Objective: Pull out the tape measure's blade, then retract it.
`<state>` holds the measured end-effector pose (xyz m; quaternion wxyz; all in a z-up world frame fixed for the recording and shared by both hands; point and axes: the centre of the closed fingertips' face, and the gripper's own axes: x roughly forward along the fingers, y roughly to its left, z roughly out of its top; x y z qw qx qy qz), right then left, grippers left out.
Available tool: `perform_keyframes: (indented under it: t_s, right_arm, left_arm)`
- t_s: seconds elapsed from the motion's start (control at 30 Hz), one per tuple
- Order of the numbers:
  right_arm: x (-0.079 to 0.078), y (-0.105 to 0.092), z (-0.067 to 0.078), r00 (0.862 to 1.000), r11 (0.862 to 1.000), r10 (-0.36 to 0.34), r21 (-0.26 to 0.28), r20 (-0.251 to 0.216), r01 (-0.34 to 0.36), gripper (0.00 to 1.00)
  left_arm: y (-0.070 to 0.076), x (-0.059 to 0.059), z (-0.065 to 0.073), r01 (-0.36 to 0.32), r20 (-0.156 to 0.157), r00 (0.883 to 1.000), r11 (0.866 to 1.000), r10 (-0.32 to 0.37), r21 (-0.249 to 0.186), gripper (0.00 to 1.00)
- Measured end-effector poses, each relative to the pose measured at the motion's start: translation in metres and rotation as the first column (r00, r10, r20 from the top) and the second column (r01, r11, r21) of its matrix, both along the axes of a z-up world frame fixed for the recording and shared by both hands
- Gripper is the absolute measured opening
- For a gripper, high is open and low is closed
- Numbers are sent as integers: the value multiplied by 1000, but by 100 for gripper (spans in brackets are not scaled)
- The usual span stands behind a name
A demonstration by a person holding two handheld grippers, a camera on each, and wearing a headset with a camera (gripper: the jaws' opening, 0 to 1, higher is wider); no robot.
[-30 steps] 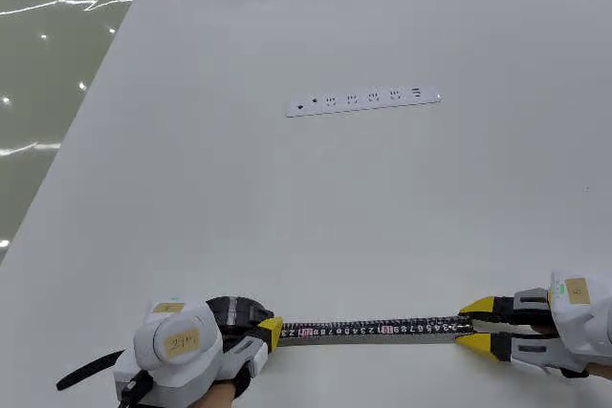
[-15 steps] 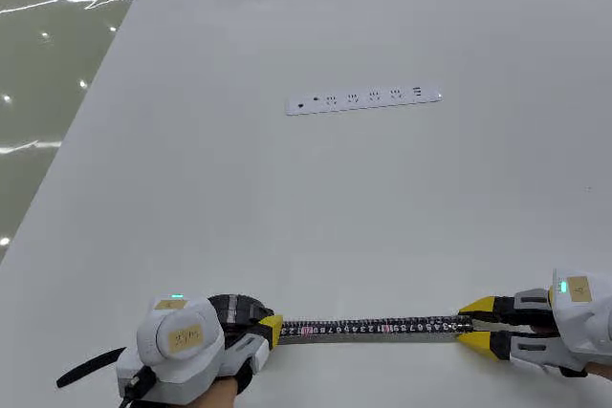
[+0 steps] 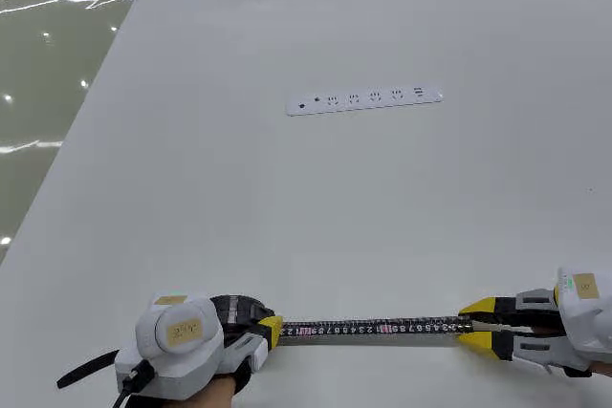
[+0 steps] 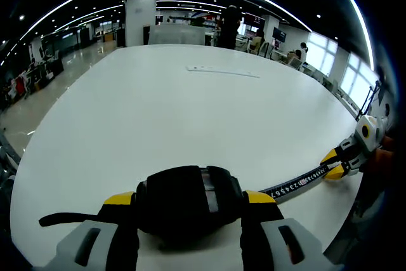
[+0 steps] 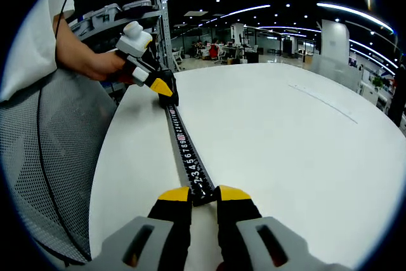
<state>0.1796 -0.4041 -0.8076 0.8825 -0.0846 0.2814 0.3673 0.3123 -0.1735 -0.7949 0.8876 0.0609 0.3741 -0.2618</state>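
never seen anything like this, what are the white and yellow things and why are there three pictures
There is no robot here. A person holds a two-jaw hand-held gripper in each hand, white with yellow tips.

The wide picture comes from a camera on the person's head, looking down at a white table. The two round pictures come from cameras that ride on the grippers, each looking forward along its own jaws.

The left hand-held gripper is closed on the black case of a tape measure. The right hand-held gripper pinches the end of its blade, which is pulled out and stretched between the two near the table's front edge. Further back on the table lies a white power strip.
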Motion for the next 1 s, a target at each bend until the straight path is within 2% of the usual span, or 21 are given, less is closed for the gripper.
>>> perform_keyframes:
  t_s: [0.47,0.9,1.0]
  right_arm:
    - [19,26,12,998,998,51,33,25,-51,13]
    - [29,46,15,996,995,82,49,30,-83,13]
    - [30,50,15,996,994,83,71,27,-85,12]
  left_arm:
    - [2,-1,1,-8,-26,1000,999,7,-44,61]
    - [2,0,3,-11,-42,999,997,8,-79,61]
    - [3,-1,3,-13,-48,999,996,9,-85,61]
